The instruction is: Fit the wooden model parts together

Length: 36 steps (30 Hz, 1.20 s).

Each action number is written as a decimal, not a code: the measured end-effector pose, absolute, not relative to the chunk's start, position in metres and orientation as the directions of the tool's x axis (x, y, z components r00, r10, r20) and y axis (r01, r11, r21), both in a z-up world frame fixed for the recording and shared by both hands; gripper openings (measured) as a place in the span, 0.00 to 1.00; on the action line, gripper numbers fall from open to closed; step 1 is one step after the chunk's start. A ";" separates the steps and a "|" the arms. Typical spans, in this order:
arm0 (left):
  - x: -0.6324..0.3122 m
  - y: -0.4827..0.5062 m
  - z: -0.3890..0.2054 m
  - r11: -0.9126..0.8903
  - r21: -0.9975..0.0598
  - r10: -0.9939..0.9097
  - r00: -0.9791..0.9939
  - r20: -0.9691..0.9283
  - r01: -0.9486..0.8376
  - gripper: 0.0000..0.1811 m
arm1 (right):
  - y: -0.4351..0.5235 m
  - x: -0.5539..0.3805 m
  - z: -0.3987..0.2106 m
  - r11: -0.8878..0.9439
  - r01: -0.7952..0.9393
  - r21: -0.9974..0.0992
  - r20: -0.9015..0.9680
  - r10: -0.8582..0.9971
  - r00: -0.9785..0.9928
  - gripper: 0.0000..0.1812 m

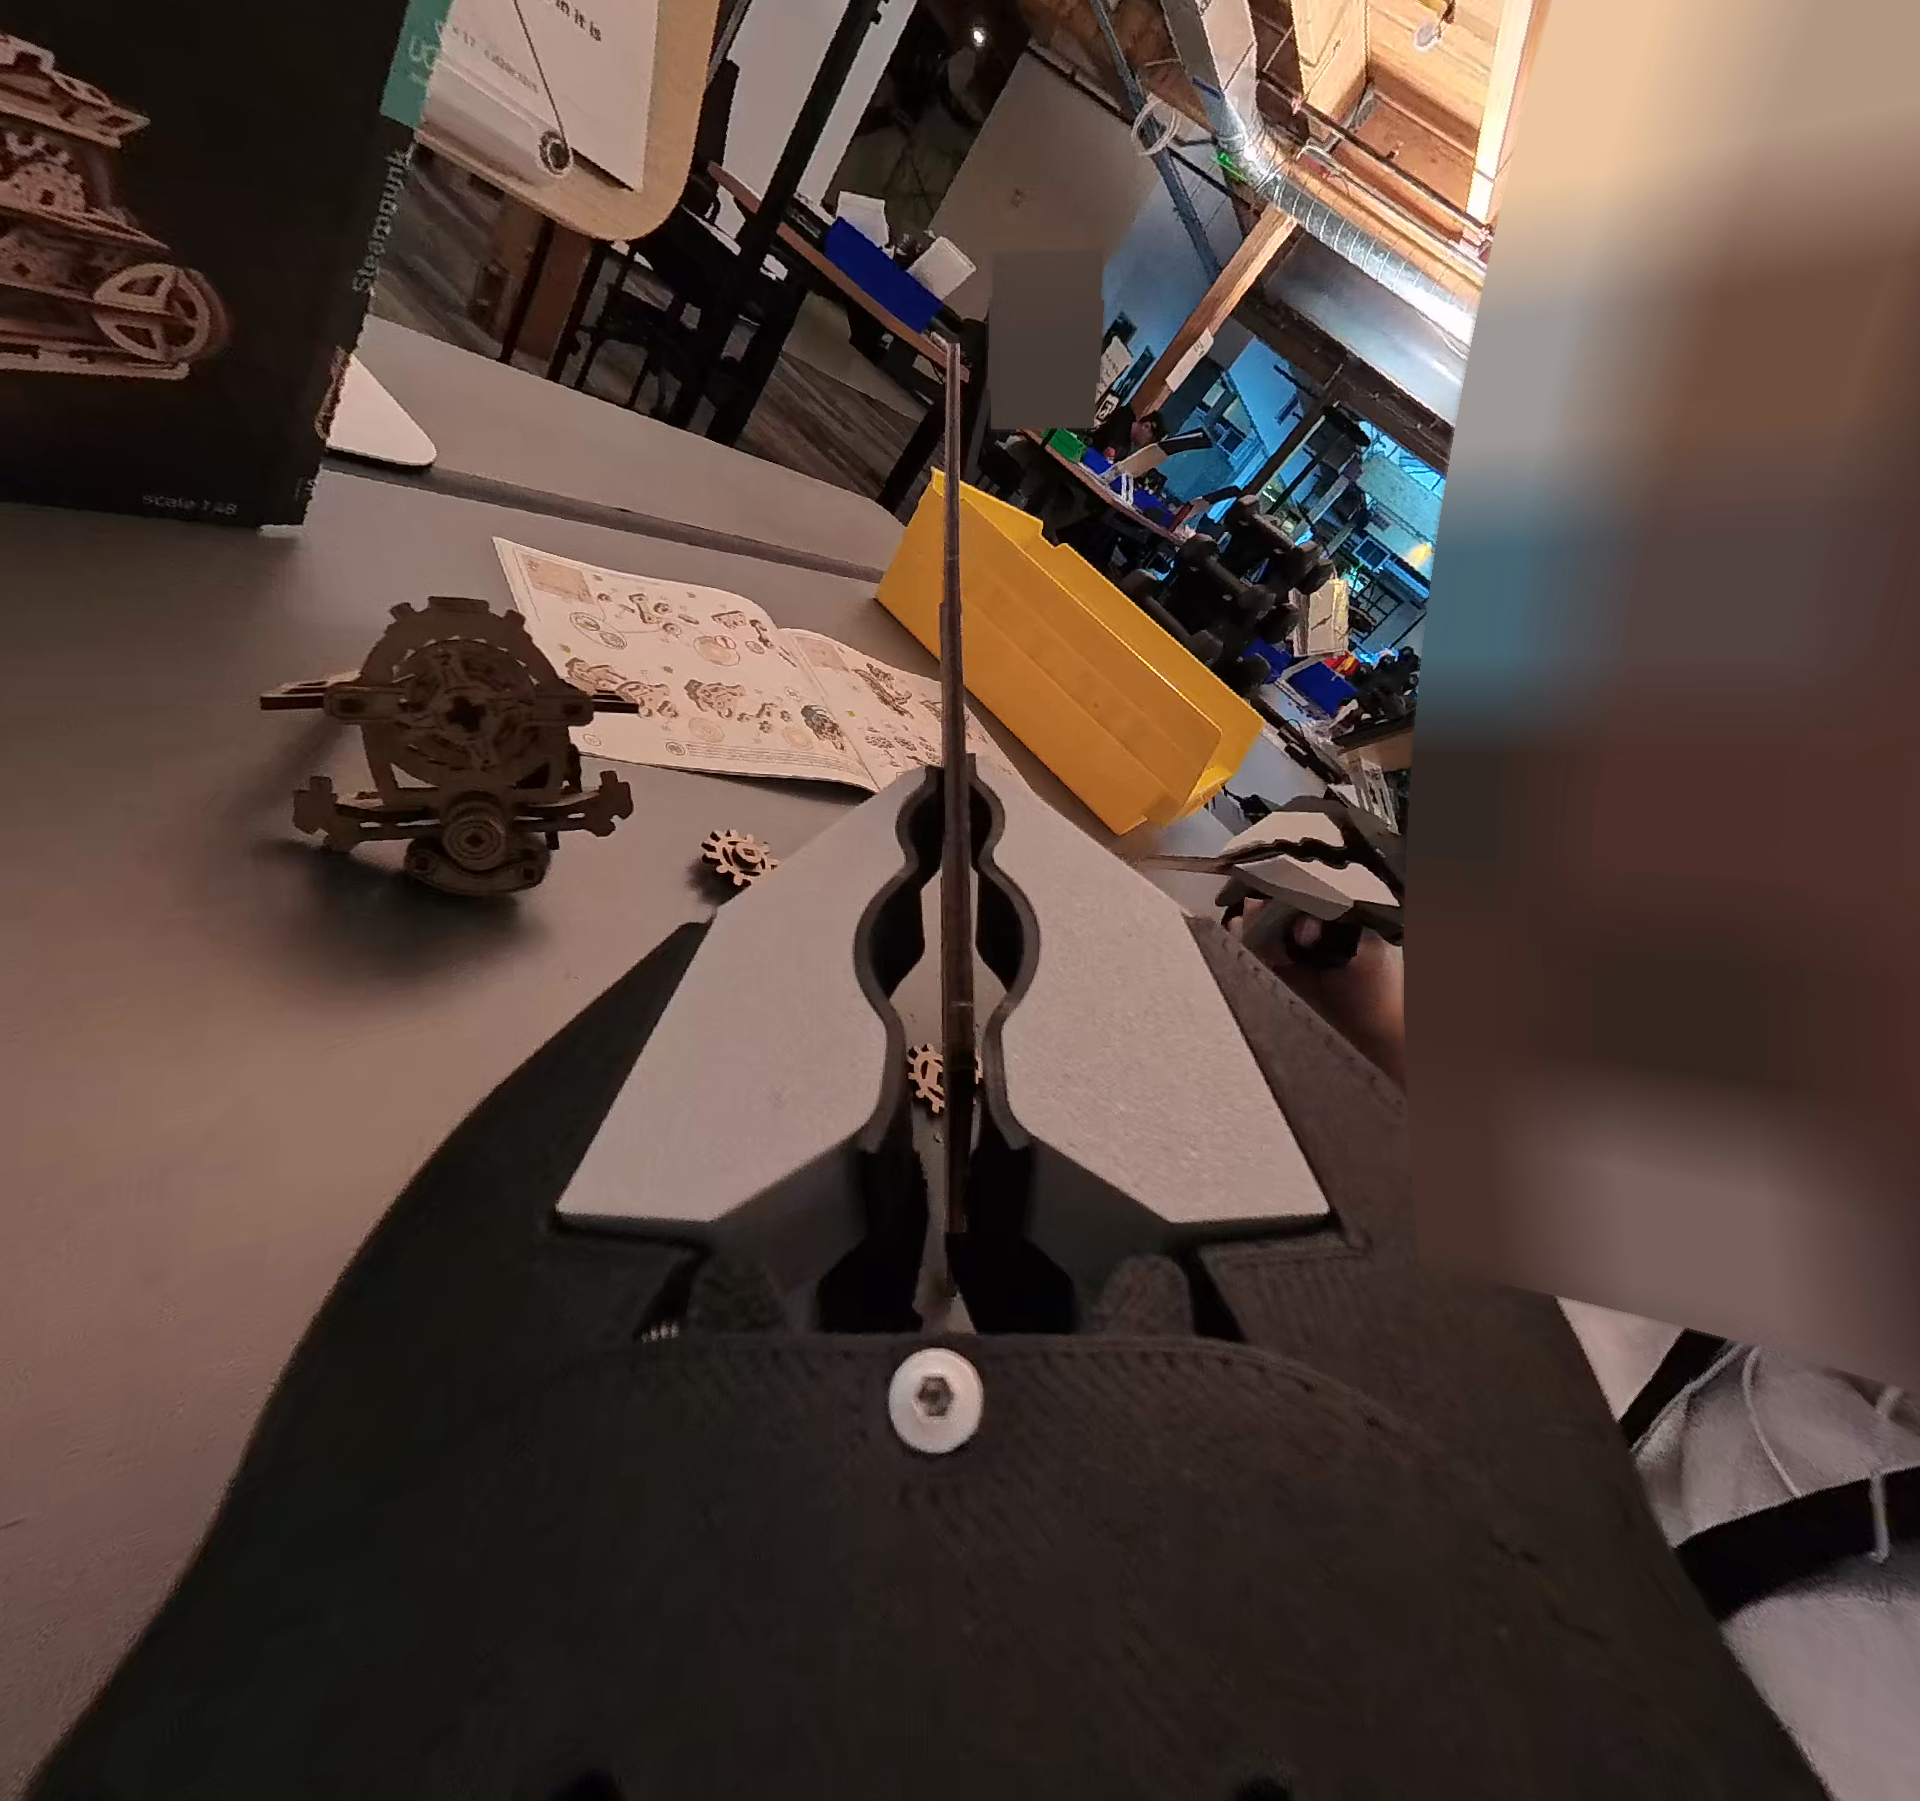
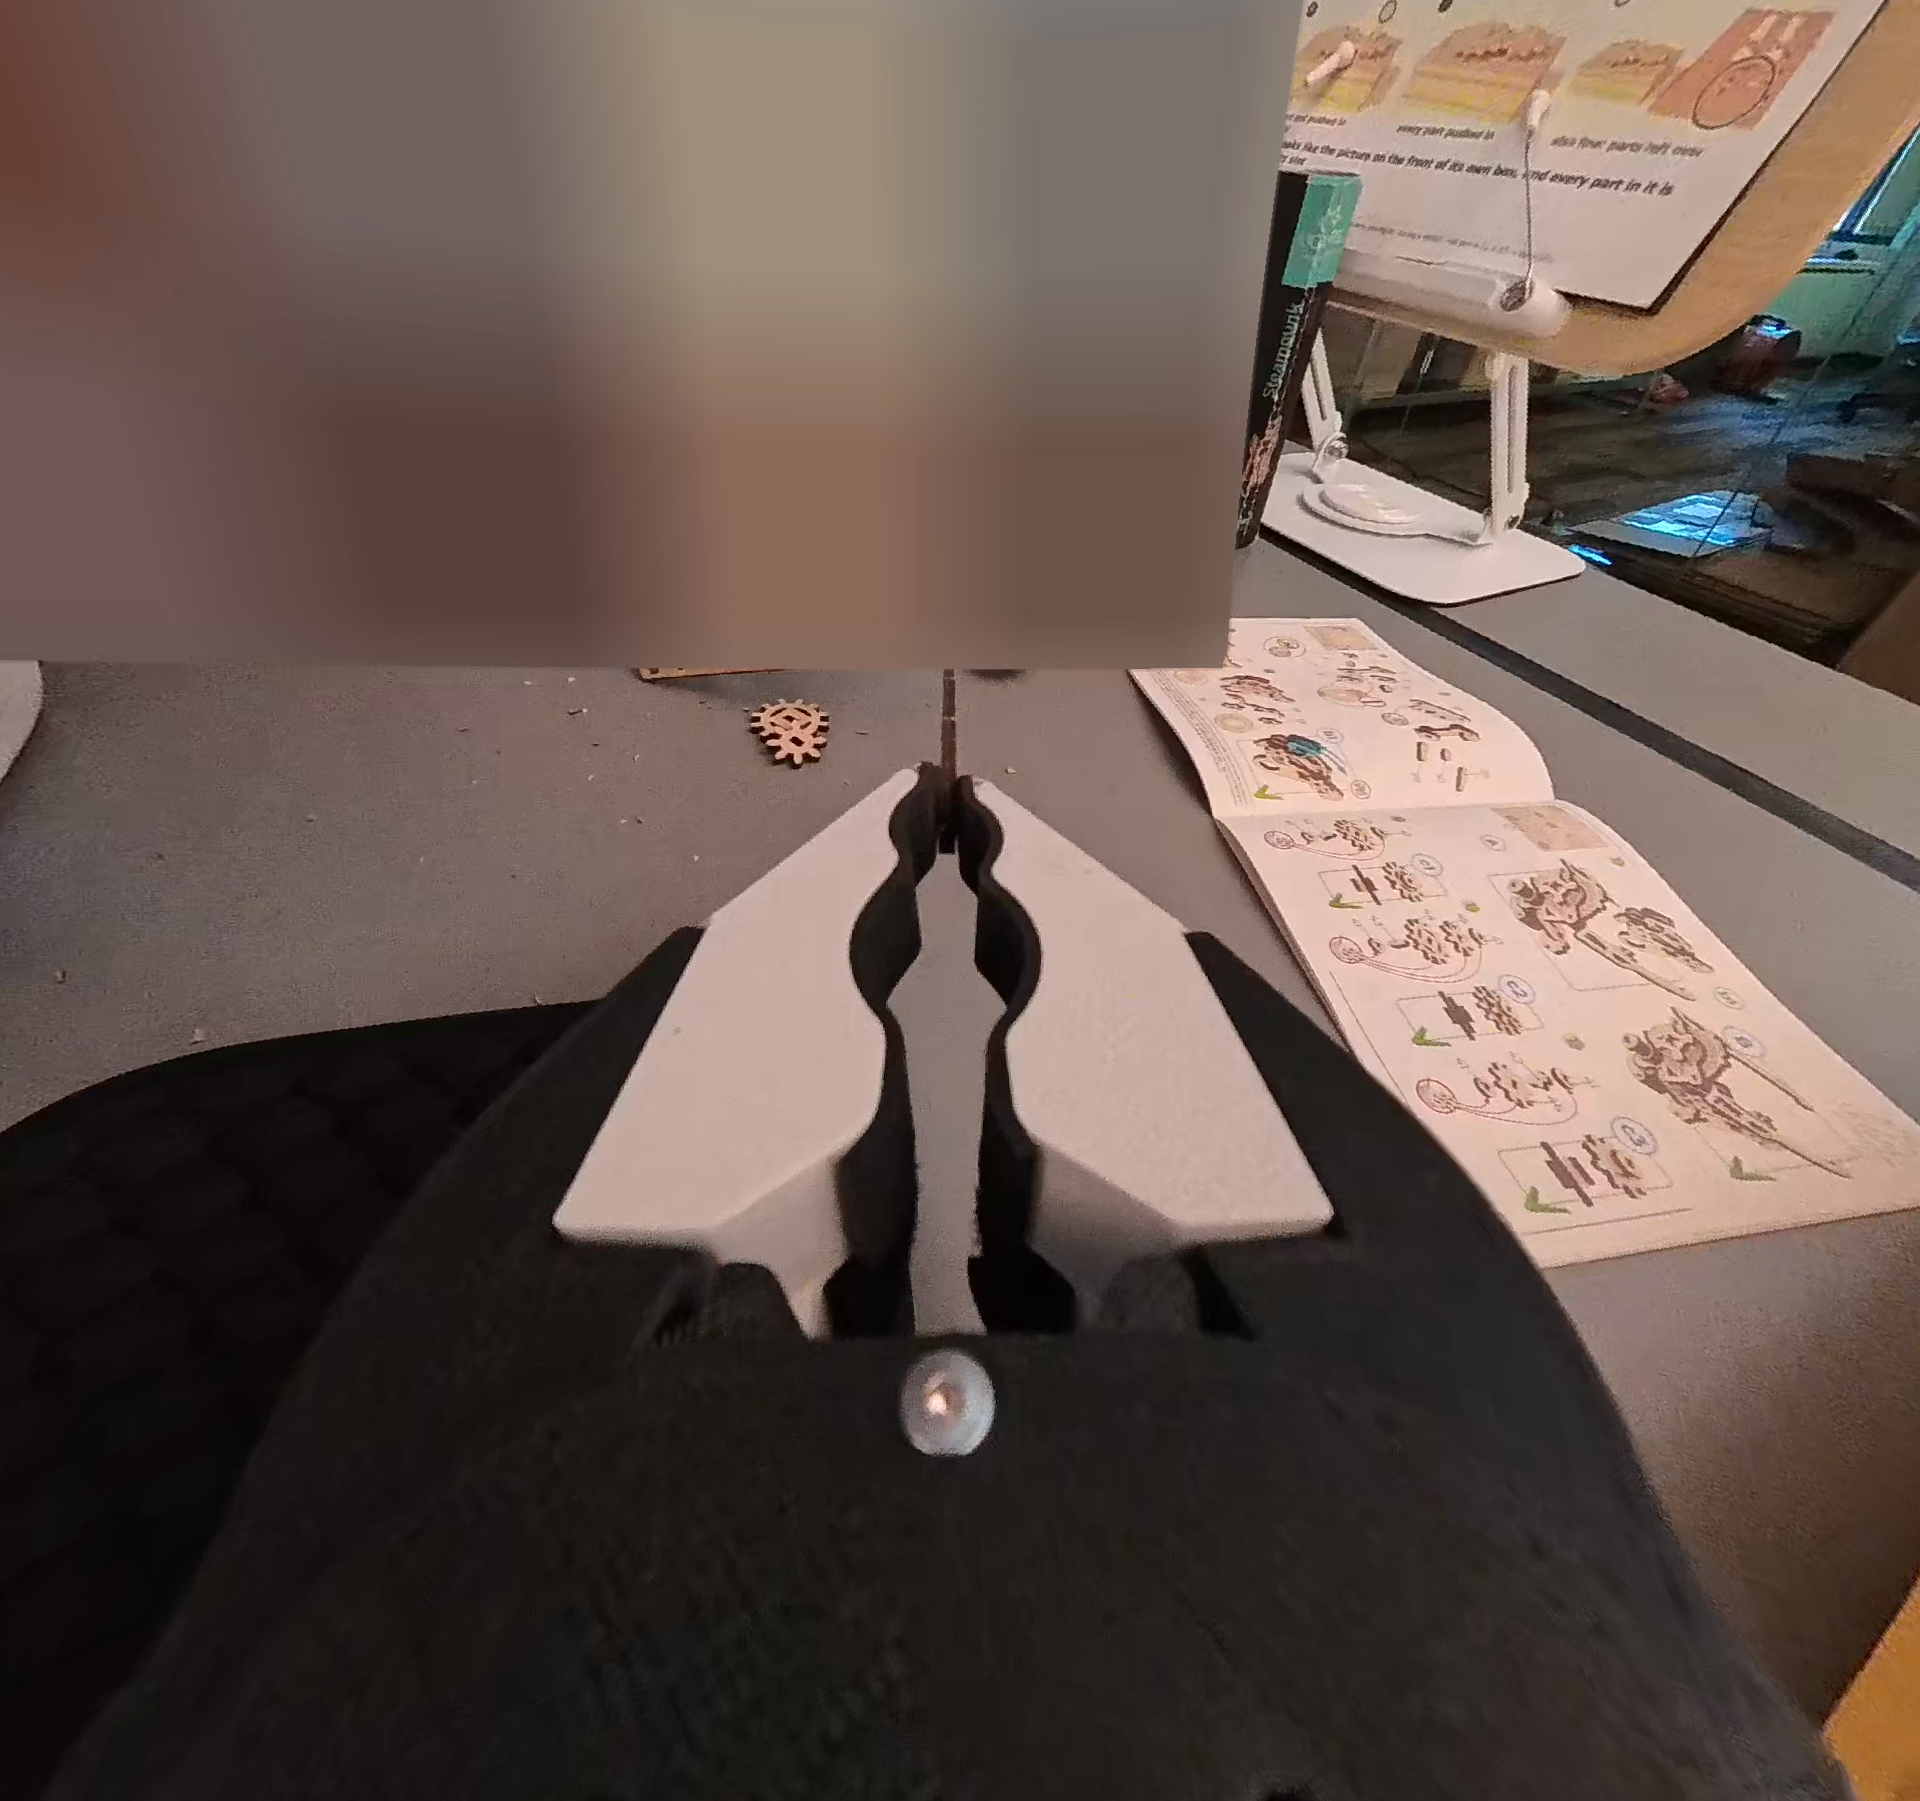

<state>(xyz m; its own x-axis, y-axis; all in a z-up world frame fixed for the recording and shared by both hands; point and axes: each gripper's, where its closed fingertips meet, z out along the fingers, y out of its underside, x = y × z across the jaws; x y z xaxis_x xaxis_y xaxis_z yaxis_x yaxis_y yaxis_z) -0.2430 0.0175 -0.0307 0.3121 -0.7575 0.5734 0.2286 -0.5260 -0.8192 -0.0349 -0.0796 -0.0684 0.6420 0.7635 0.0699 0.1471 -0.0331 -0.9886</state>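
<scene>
On the worktop [image 1: 156, 920], the gear assembly [image 1: 452, 749] sits left of the instruction booklet [image 1: 717, 681]; the bin [image 1: 1070, 671] lies right.

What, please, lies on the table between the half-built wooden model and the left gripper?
A small wooden gear lies there, on otherwise bare grey table, seen in the left wrist view.

Workshop or lab: exposed timber ceiling beams [image 1: 1340, 6] and silver ductwork [image 1: 1278, 182] upper right, cluttered benches with blue bins [image 1: 883, 271] mid-frame, grey worktop [image 1: 208, 972] lower left.
</scene>
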 end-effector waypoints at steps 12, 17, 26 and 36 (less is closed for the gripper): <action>-0.244 0.018 -0.032 -0.510 -0.832 -0.762 0.332 0.555 0.219 0.00 | -0.078 -0.031 -0.069 -0.027 0.156 -0.987 0.082 0.755 0.651 0.00; -0.245 0.019 -0.033 -0.514 -0.828 -0.758 0.335 0.560 0.223 0.00 | -0.079 -0.032 -0.070 -0.021 0.173 -0.985 0.097 0.757 0.647 0.00; -0.245 0.020 -0.034 -0.511 -0.830 -0.757 0.341 0.557 0.223 0.00 | -0.079 -0.031 -0.068 -0.008 0.180 -0.984 0.113 0.751 0.651 0.00; -0.244 0.018 -0.033 -0.501 -0.837 -0.766 0.339 0.547 0.218 0.00 | -0.080 -0.032 -0.068 0.006 0.204 -0.979 0.140 0.749 0.648 0.00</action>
<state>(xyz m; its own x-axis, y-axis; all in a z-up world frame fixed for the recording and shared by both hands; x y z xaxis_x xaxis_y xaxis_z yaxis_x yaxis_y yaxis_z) -0.2442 0.0184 -0.0328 0.3392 -0.7656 0.5467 0.2179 -0.5014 -0.8373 -0.0325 -0.0801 -0.0678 0.6482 0.7486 0.1396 0.2041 0.0059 -0.9789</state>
